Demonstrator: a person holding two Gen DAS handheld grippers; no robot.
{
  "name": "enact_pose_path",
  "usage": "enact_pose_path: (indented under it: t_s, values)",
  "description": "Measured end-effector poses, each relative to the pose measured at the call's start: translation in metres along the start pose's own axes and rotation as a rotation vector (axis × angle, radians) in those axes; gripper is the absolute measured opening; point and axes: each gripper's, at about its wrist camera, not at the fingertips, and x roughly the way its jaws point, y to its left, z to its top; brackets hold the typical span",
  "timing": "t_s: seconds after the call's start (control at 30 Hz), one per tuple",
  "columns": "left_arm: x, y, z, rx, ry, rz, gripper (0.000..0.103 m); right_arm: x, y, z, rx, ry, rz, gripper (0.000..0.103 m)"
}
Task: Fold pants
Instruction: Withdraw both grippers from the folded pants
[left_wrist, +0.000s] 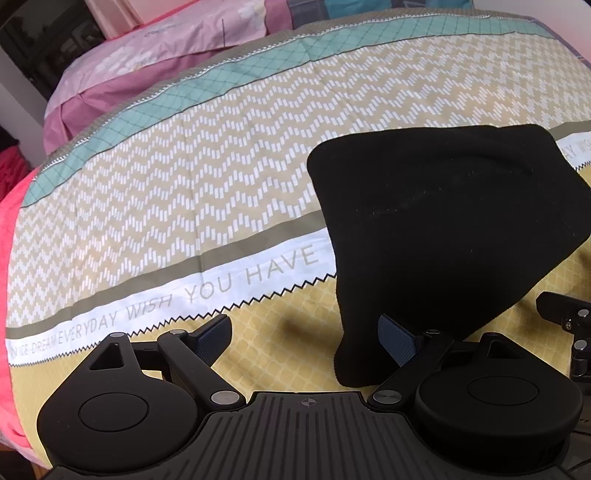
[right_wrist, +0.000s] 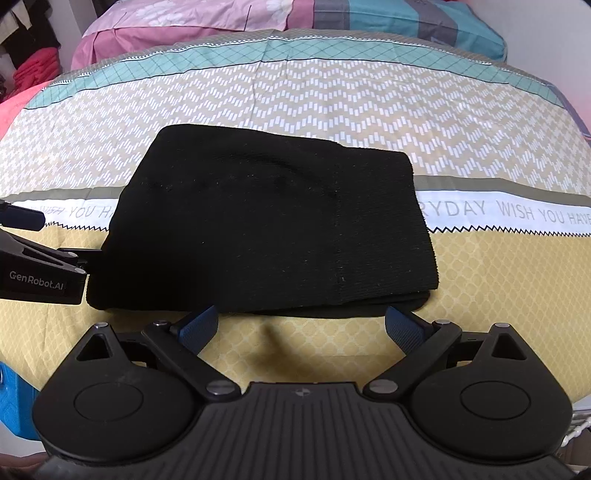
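Observation:
The black pants (right_wrist: 266, 225) lie folded into a thick rectangle on the patterned bedspread (right_wrist: 332, 107). In the left wrist view the pants (left_wrist: 443, 221) fill the right side. My left gripper (left_wrist: 306, 339) is open, its right finger at the pants' near left corner, nothing held. My right gripper (right_wrist: 301, 328) is open just in front of the pants' near edge, empty. The left gripper also shows at the left edge of the right wrist view (right_wrist: 37, 266), beside the pants' left end. Part of the right gripper (left_wrist: 569, 317) shows in the left wrist view.
Pink pillows (right_wrist: 192, 22) and a striped pillow (right_wrist: 406, 18) lie at the bed's head. A pink blanket (left_wrist: 7, 258) hangs at the left edge. Red clothes (right_wrist: 37, 62) sit beyond the bed. A blue object (right_wrist: 14, 391) is at lower left.

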Motion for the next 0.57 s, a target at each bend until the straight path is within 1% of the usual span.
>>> enact_pose_path:
  t_s: [0.3, 0.5, 0.57]
  values:
    - [-0.0006, -0.0022, 0.0017, 0.000, -0.010, -0.014, 0.103, -0.0007, 0.0028, 0.0027, -0.015, -0.006, 0.015, 0.098]
    - [-0.0014, -0.0026, 0.0012, 0.001, -0.011, -0.038, 0.103, 0.0022, 0.0047, 0.0032, -0.025, 0.000, 0.023, 0.098]
    - [-0.0018, -0.0031, 0.0011, 0.002, -0.011, -0.032, 0.103, 0.0030, 0.0066, 0.0036, -0.029, 0.001, 0.026, 0.098]
